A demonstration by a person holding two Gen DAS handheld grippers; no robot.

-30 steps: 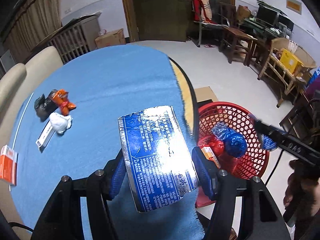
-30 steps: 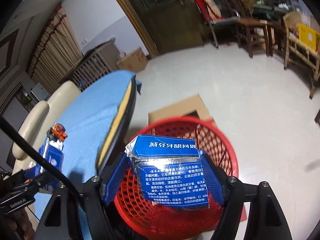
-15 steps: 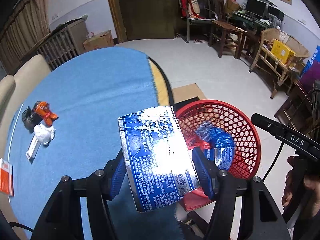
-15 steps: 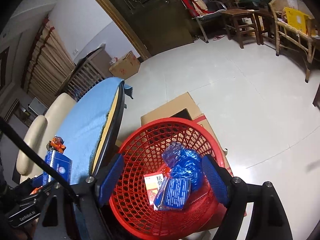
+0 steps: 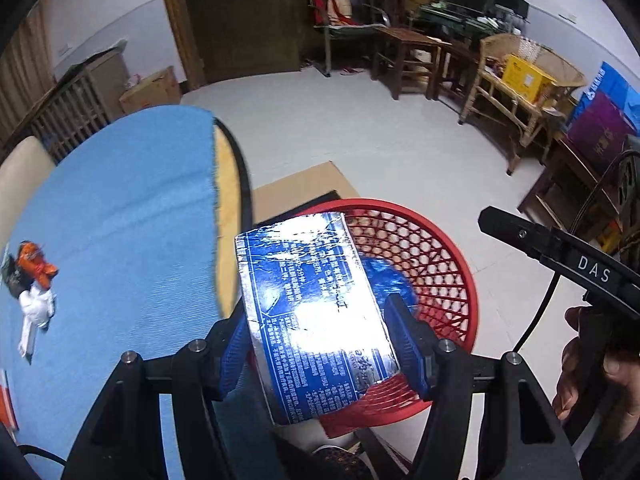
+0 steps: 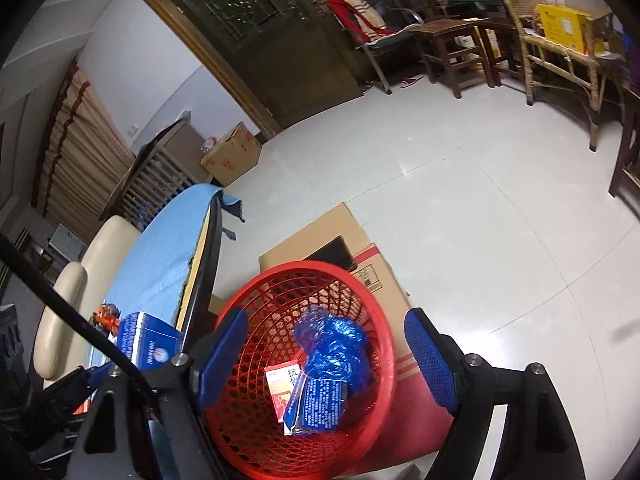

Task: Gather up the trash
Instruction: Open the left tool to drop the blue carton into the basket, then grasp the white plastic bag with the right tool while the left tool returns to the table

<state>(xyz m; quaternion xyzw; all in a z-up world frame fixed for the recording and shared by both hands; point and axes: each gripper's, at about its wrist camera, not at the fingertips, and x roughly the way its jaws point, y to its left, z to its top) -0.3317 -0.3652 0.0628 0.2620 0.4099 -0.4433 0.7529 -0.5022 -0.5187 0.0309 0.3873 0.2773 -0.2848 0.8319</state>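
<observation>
Two grippers were in play. My left gripper [image 5: 320, 328] was clamped on a blue foil-edged box [image 5: 312, 312], both blue pads pressed against its sides, and it hung past the table edge [image 5: 236, 200], over the near left part of the red mesh basket [image 5: 432, 264]. My right gripper [image 6: 326, 354] stood with its fingers wide apart and nothing between them, above the same basket [image 6: 256, 432].

Open room lay to the right and far side of the basket, where bare pale floor [image 6: 480, 208] ran out to the wooden chairs [image 6: 452, 40]. On the left the round table's dark rim [image 6: 208, 272] came close beside the basket wall. A flattened cardboard sheet [image 6: 320, 232] lay under the basket.

Only the right wrist view showed what sat in the basket: a crumpled blue wrapper [image 6: 332, 344], a blue printed packet [image 6: 320, 400] and a red-and-white carton [image 6: 280, 388]. Only the left wrist view showed the blue tablecloth [image 5: 120, 220] in full, with an orange wrapper [image 5: 36, 264] and a white wad [image 5: 34, 304] touching each other at its far left. It also showed my right hand [image 5: 596, 376] on the handle.
</observation>
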